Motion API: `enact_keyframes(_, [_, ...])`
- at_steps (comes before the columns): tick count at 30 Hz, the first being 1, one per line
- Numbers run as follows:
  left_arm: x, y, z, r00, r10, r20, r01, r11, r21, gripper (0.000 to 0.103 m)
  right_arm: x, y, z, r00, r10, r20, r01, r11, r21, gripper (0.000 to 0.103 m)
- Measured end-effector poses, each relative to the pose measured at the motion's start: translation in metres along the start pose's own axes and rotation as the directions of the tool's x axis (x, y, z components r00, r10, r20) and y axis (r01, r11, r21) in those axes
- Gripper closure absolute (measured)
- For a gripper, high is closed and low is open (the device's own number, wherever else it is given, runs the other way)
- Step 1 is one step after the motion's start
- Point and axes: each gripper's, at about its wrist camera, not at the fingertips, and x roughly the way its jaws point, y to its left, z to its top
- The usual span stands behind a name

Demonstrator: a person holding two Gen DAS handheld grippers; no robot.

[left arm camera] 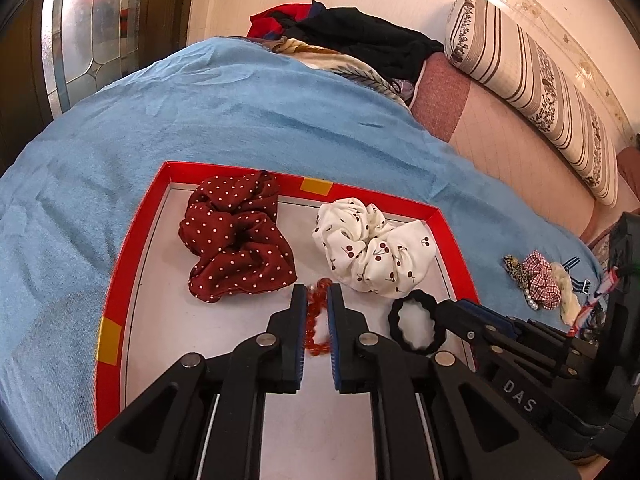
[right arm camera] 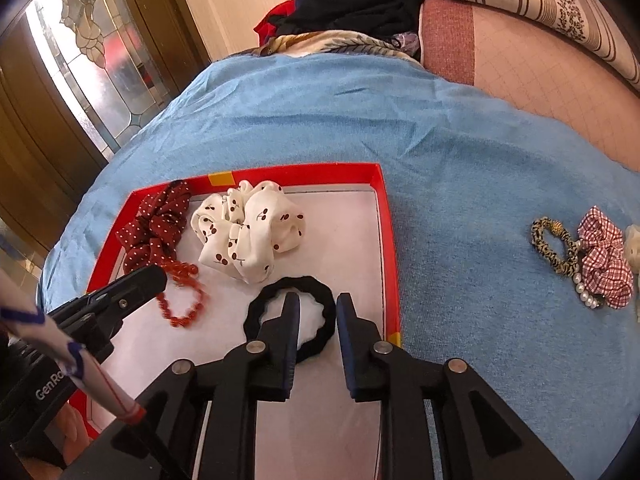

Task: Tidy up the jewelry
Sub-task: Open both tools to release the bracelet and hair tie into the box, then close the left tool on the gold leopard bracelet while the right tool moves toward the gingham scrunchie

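a blue blanket [right arm camera: 460, 152] covers the bed, with a striped bolster [left arm camera: 536, 80] along the far edge and a heap of dark and red clothes [left arm camera: 352, 36] at the far end. on the blanket lies a shallow red tray [left arm camera: 124, 256] with a white floor. inside it, toward the far wall, sit a dark red polka-dot scrunchie [left arm camera: 236, 240] and, just beside it, a white cherry-print scrunchie [left arm camera: 372, 244]. nearer the cameras in the tray lie a black hair tie [right arm camera: 316, 300] and a red bead bracelet [right arm camera: 184, 296]. the left hand-held gripper [left arm camera: 318, 320] is low over the tray, its jaws a narrow gap apart with the bracelet between them; whether the pads press on the beads i cannot tell. the right hand-held gripper [right arm camera: 318, 320] has its jaws slightly spread, straddling the near right part of the hair tie's ring without pressing on it. outside the tray, on the blanket to the right, a small cluster lies close together: a red checked scrunchie [right arm camera: 604, 264], a leopard-print hair tie [right arm camera: 554, 248] and a short string of pearls [right arm camera: 586, 294].
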Motion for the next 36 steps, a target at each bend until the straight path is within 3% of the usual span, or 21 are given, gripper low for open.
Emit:
enact_keyframes(4, [-0.009, 0.004, 0.003, 0.999, -0.010, 0.034, 0.011, 1.000, -0.024, 0.082, -0.012, 0.000, 0.002, 0.999, 0.019, 0.028, -0.020, 1.000, 0.011, 0.082])
enact_keyframes(9, [-0.028, 0.013, 0.008, 0.993, -0.013, 0.119, 0.021, 0.997, -0.072, 0.082, -0.041, -0.004, 0.005, 0.996, 0.050, 0.079, -0.052, 0.998, 0.022, 0.082])
enact_keyframes(16, [-0.033, -0.002, 0.007, 0.990, -0.046, 0.134, 0.053, 0.998, -0.046, 0.081, -0.092, -0.040, -0.004, 0.988, 0.057, 0.143, -0.065, 0.997, 0.052, 0.082])
enact_keyframes(28, [-0.022, -0.085, -0.023, 0.992, -0.102, 0.077, 0.093, 0.989, 0.116, 0.081, -0.155, -0.189, -0.071, 0.983, -0.077, 0.164, 0.031, 0.964, 0.265, 0.081])
enact_keyframes(33, [-0.018, -0.140, -0.044, 0.984, -0.176, 0.001, 0.172, 0.963, 0.208, 0.079, -0.168, -0.255, -0.097, 0.975, -0.123, 0.187, 0.038, 0.915, 0.401, 0.081])
enact_keyframes(36, [-0.012, -0.180, -0.059, 0.980, -0.195, -0.049, 0.201, 0.942, 0.269, 0.078, -0.173, -0.279, -0.102, 0.974, -0.109, 0.196, 0.005, 0.884, 0.467, 0.081])
